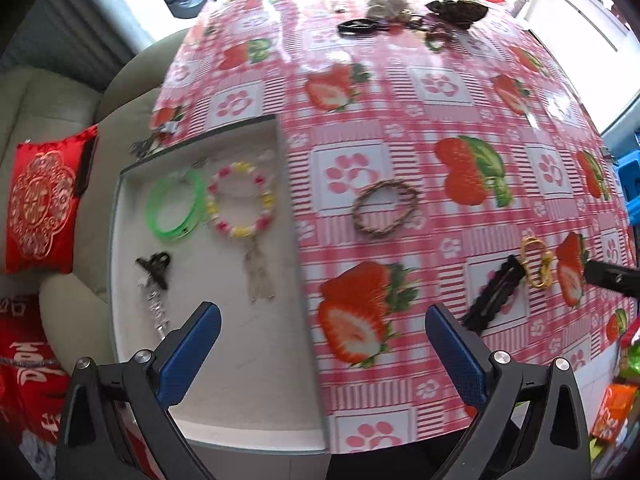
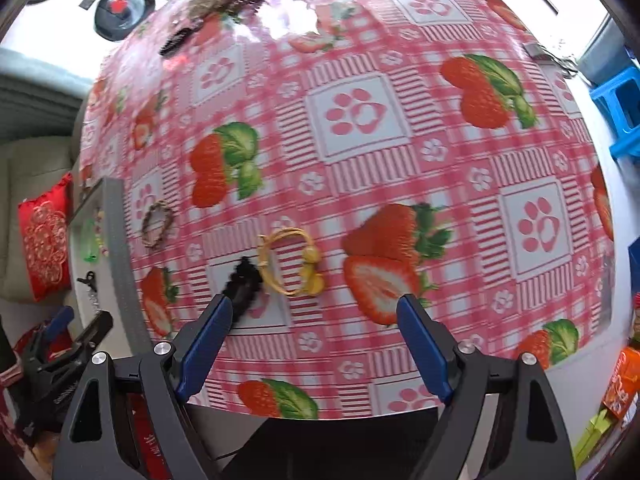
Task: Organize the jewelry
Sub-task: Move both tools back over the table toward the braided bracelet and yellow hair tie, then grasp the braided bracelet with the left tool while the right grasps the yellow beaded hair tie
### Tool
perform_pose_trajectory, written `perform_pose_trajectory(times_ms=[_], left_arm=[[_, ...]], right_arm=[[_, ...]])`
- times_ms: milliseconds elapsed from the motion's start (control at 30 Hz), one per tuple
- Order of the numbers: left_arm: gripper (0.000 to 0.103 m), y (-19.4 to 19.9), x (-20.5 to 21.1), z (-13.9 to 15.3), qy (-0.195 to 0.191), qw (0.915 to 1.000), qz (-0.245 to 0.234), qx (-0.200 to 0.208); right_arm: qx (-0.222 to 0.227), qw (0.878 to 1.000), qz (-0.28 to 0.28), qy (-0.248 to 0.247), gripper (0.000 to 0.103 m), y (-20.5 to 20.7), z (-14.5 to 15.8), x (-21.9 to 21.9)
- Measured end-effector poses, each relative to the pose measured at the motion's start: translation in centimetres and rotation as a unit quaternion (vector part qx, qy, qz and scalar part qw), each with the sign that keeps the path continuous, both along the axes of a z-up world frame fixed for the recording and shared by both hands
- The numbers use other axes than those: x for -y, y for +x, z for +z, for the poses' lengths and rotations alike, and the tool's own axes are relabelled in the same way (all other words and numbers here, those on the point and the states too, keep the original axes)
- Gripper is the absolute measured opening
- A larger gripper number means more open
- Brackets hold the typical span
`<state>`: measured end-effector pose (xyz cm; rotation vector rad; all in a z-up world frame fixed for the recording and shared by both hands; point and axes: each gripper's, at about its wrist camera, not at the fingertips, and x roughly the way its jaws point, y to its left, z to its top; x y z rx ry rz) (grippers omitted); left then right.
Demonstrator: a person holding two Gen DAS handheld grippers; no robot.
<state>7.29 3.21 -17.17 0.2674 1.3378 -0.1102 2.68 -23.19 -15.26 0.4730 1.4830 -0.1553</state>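
Observation:
A white tray (image 1: pixel 240 380) at the table's left holds a green bangle (image 1: pixel 173 207), a pink-yellow beaded bracelet with a tassel (image 1: pixel 241 200) and a black clip with a chain (image 1: pixel 154 266). On the strawberry cloth lie a brown braided bracelet (image 1: pixel 385 213), a black lace hair clip (image 1: pixel 494 298) and a gold bracelet (image 1: pixel 536 260). My left gripper (image 1: pixel 320 356) is open and empty above the tray's right edge. My right gripper (image 2: pixel 314 346) is open and empty, just short of the gold bracelet (image 2: pixel 290 262) and the black clip (image 2: pixel 242 284). The braided bracelet (image 2: pixel 157 223) lies further left.
More hair accessories and jewelry are piled at the table's far edge (image 1: pixel 416 16). A red cushion (image 1: pixel 40 200) lies on a beige sofa at left. A blue stool (image 2: pixel 618 108) stands at right. Colourful packets (image 1: pixel 612 408) sit by the near right corner.

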Motion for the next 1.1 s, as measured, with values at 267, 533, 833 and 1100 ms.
perform_pose_trajectory(times_ms=[267,533,833,1100], left_arm=[[0.103,0.8,3.0,-1.0,0.0,0.9996,-0.027,-0.009],[0.103,1.2,4.4,-1.9,0.006,0.9992,-0.037,-0.016],[0.103,2.8,5.3,-2.5,0.0,0.9986,-0.053,-0.004],[0.103,5.4,5.6,-3.0,-0.012,0.998,-0.062,0.007]], right_arm=[[-0.023,0.999,0.01,-0.034,0.086,-0.1,-1.5,1.0],[-0.035,0.998,0.019,-0.051,0.086,0.3,-3.0,1.8],[-0.026,0.997,0.035,-0.068,0.086,1.9,-4.3,1.5],[-0.025,0.991,0.087,-0.101,0.086,2.9,-5.4,-0.7]])
